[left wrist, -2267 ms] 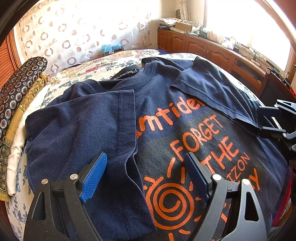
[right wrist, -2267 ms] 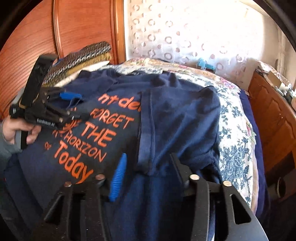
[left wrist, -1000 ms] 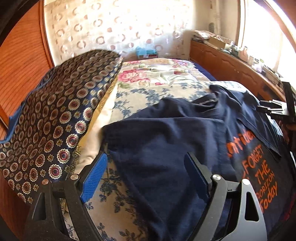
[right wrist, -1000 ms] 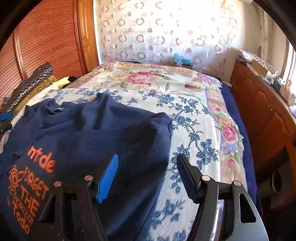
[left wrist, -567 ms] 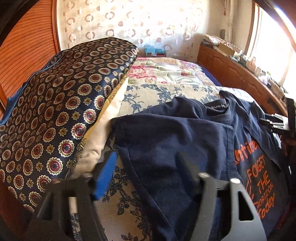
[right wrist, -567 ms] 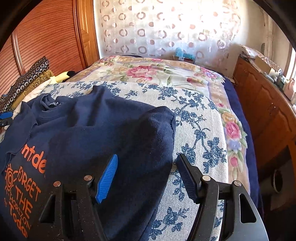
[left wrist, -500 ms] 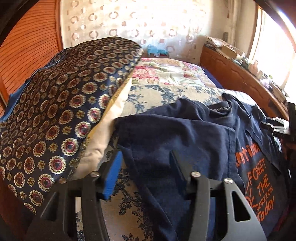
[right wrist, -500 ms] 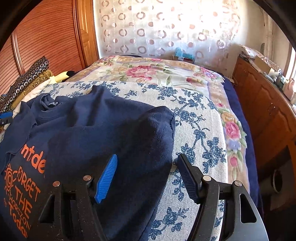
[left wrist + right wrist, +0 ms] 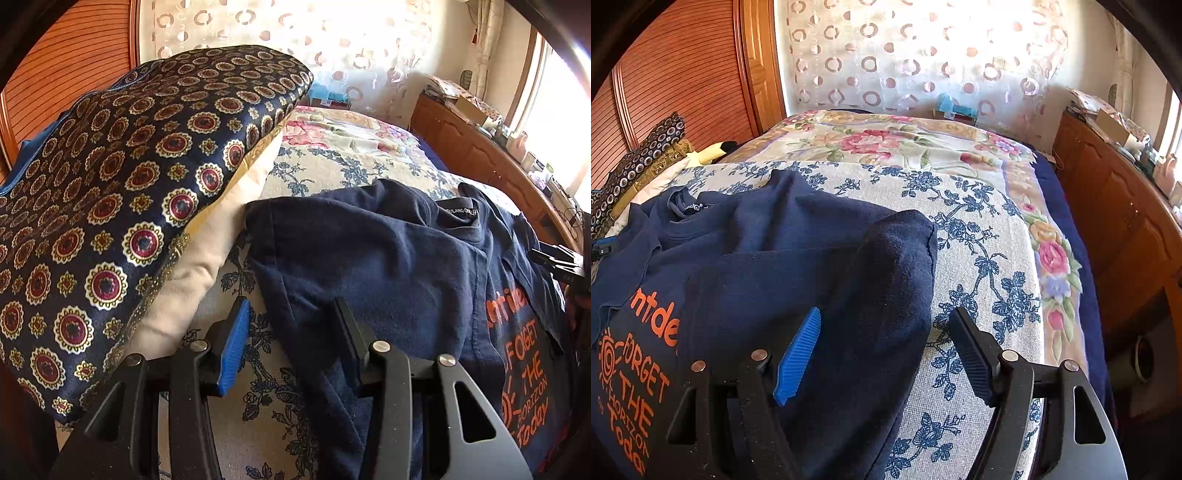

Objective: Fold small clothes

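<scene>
T-shirt (image 9: 388, 258), navy with orange print, spread on the bed with both sleeves folded in over the front, collar toward the far end. Same lie as a second ago, no new fold.

Left tool (image 9: 291, 306) lower and nearer the shirt's left edge than a second ago. Jaws just been closing, from wide to about half. Folded left edge now between them, dark finger (image 9: 347, 332) over the cloth, blue pad (image 9: 232, 343) over the bedspread, just beside the cloth and not pressing it. No grip yet.

Right tool (image 9: 886, 314) in much the same spot as before, jaws wide and just been opening a little more. Straddling the shirt's right folded edge, blue pad over the navy cloth, dark finger over the bedspread. Nothing pinched.

Bedspread (image 9: 979, 240) cream with blue flowers under the shirt, a pink-rose cover (image 9: 886, 140) beyond it. Patterned cushion (image 9: 110, 184) on a cream pillow (image 9: 207, 266) at the left, touching the shirt's left edge. Slatted wooden doors (image 9: 683, 74) far left, ring-patterned curtain (image 9: 923, 55) at the far wall, wooden cabinet (image 9: 1115, 221) along the right.

Cardboard box (image 9: 1108, 125) on the cabinet among small clutter, contents not visible.
</scene>
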A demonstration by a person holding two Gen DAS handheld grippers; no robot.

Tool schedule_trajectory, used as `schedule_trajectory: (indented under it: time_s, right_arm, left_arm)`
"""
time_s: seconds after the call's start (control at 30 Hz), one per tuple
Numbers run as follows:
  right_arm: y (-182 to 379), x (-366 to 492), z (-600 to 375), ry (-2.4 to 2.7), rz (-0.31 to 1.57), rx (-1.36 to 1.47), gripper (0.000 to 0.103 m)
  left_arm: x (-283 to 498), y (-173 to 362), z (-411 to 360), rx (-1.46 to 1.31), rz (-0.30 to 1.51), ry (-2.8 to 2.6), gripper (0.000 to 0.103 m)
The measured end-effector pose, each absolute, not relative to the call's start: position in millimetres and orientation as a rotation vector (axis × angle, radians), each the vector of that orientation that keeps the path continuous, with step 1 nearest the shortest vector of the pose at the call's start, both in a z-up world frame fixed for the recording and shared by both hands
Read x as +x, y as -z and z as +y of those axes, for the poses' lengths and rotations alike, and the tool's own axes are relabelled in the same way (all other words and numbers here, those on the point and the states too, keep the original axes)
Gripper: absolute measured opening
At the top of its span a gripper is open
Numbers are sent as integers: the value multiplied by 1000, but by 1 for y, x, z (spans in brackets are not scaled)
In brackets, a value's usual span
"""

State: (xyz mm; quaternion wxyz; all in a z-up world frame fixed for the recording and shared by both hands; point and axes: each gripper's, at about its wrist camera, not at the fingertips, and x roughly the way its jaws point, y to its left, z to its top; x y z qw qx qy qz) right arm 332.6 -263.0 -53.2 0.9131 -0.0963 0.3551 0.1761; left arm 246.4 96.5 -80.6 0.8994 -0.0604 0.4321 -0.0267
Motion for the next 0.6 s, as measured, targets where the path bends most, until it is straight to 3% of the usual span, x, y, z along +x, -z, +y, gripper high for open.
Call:
schedule_trajectory:
  time_s: [0.33,0.4,0.43,0.47,0.6]
  right_arm:
    - [54,334,-264,-362,731,-199,76]
    - [54,334,-264,-363,731,-200,76]
    - [54,334,-264,-363,730,-200,76]
    - [54,334,-264,-363,730,-200,76]
    - [54,334,-264,-364,730,-200,77]
  left_arm:
    - [260,80,85,-112,891,68,46]
    - [262,80,81,-110,893,91,25]
    - [264,80,79,-113,894,93,23]
    - [266,79,78,-121,892,100,15]
    - [267,77,79,-137,882,115,14]
